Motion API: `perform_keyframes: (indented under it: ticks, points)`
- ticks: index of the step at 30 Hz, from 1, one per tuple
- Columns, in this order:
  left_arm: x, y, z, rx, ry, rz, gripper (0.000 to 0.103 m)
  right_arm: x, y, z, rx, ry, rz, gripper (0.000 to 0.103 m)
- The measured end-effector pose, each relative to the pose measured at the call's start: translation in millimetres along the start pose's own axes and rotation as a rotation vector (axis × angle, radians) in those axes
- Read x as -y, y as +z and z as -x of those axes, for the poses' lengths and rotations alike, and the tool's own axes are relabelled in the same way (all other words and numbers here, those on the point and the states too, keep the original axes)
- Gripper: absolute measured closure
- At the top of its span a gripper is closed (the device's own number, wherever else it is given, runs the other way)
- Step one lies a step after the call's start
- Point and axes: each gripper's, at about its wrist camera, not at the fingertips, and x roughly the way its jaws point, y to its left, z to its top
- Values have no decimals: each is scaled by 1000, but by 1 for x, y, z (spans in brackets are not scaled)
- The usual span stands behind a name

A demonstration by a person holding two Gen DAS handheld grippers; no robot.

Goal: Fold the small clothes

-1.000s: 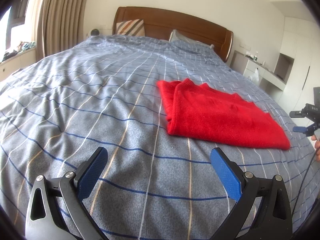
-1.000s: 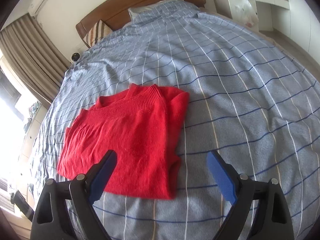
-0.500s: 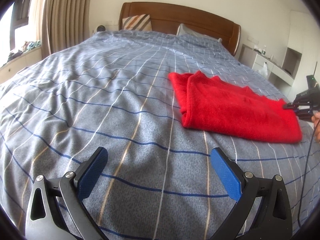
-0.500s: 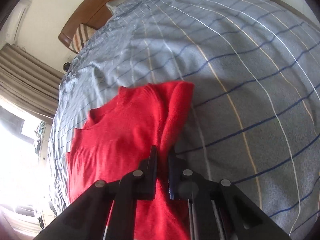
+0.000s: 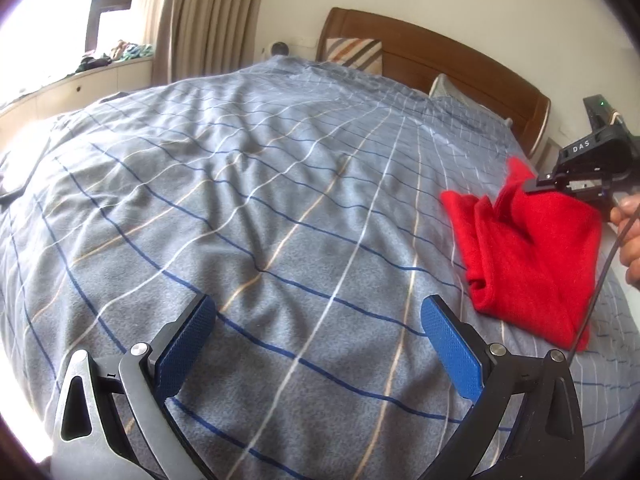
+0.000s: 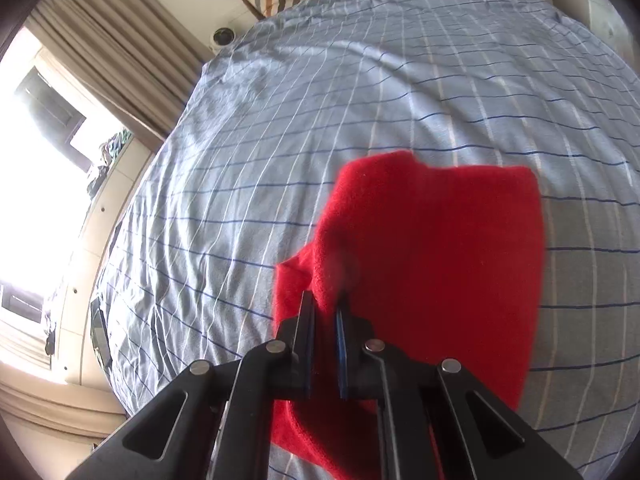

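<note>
A red knitted sweater (image 5: 532, 256) lies folded on the blue striped bedspread (image 5: 280, 200), at the right in the left wrist view. My right gripper (image 6: 325, 304) is shut on an edge of the sweater (image 6: 432, 248) and holds that edge lifted over the rest of it. The right gripper also shows in the left wrist view (image 5: 538, 186), pinching the raised red cloth. My left gripper (image 5: 318, 344) is open and empty, low over bare bedspread, well left of the sweater.
A wooden headboard (image 5: 440, 60) with a striped cushion (image 5: 354, 54) stands at the far end. Curtains (image 5: 200, 16) and a window ledge (image 5: 72, 84) are on the left. A cable (image 5: 596, 288) hangs from the right gripper across the sweater.
My right gripper closed on the sweater's near edge and has lifted it up and over the garment. My left gripper stayed open and swung left, away from the sweater.
</note>
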Motion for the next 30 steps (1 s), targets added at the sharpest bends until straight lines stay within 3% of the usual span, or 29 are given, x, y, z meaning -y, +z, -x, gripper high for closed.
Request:
perform_keyframes:
  ticks: [3,5,7,9,11,14,16,19,23,25,30]
  points:
    - [-9,2,-4,-12,15,38,1,-14,-9,-37,-89,42,2,86]
    - [-12,2,-7,-20,17,51,1,-11,-15,-52,-165,196,-64,83]
    - [-12,2,-8,-22,18,50,1,-9,-20,-47,-183,349,-108,72]
    - [-10,3,-8,-19,18,43,1,-9,-20,-26,-147,382,-60,70]
    - [-8,3,-8,-19,15,40,1,-6,-19,3,-77,329,28,70]
    - [-9,2,-6,-21,14,41,1,9,-24,36,39,81,167,69]
    - [-7,1,-7,-24,17,35,1,17,-36,38,35,-22,231,69]
    - [-4,0,-7,-24,18,23,1,10,-66,22,20,-21,308,69]
    - [2,-6,-8,-24,27,-6,1,-27,-104,-30,-21,20,394,69]
    - [4,-9,-8,-25,38,-26,1,-42,-120,-45,-6,-18,447,69]
    - [10,-9,-10,-36,25,-52,1,-44,-124,-11,27,7,484,69]
